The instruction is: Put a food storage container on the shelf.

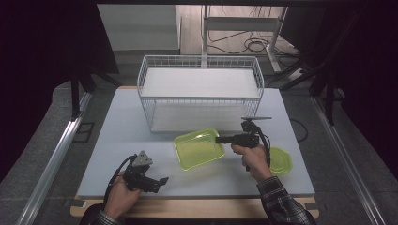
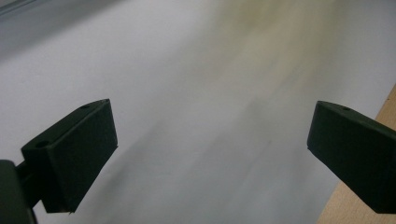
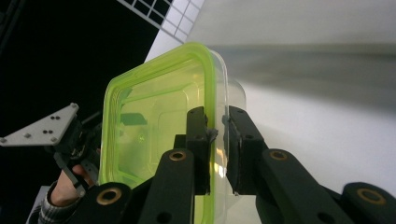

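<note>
Beyond the right hand-held gripper (image 1: 220,139) stands the wire basket (image 1: 201,93) on the counter (image 1: 122,140); its jaws pinch the green container (image 1: 199,148) by the near rim, so lift level and slow. The lid (image 1: 280,161) lies beside that hand. The right gripper view shows the wall clamped; the left hand-held gripper (image 2: 210,144) gapes wide, empty

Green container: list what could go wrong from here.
1. The right gripper pinches the container by one thin wall only; it may tilt or slip out when lifted.
2. The basket stands just behind it; a swing could knock the wire.
3. The lid lies beside the right hand, which could nudge it toward the table edge.
</note>
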